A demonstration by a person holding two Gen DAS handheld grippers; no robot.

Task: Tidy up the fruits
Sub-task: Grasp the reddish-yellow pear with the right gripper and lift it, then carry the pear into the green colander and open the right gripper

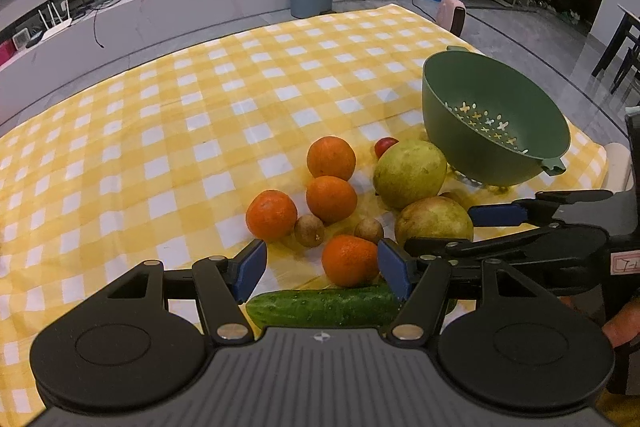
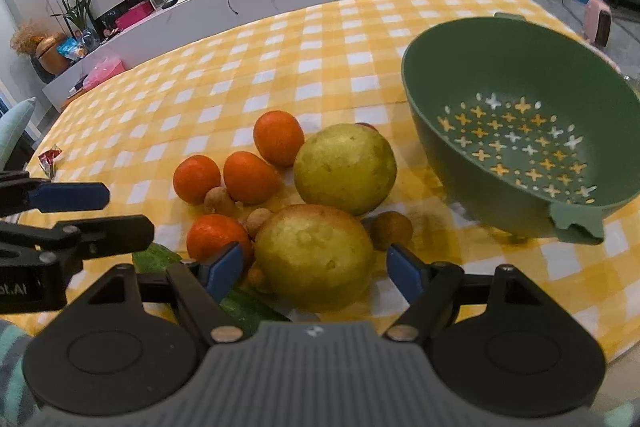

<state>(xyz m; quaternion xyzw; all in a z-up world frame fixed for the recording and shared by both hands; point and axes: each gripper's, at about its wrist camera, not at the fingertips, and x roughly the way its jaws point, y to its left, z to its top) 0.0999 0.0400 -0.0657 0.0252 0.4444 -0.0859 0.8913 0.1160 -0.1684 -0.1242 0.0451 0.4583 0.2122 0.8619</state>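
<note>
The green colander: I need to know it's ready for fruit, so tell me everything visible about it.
The green colander looks like matte plastic: a deep round bowl with cross-shaped and small round drain holes in its bottom and a tab handle at opposite rims. It sits upright and empty on the yellow checked tablecloth, right of the fruit, touching none.

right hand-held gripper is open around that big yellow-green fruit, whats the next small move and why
Probably ease the right hand-held gripper slightly forward and shut on the near guava. Its blue fingers stand open on either side of that fruit, seemingly not yet touching, and the green colander sits empty just to the right. The left hand-held gripper is open too, framing an orange.
</note>
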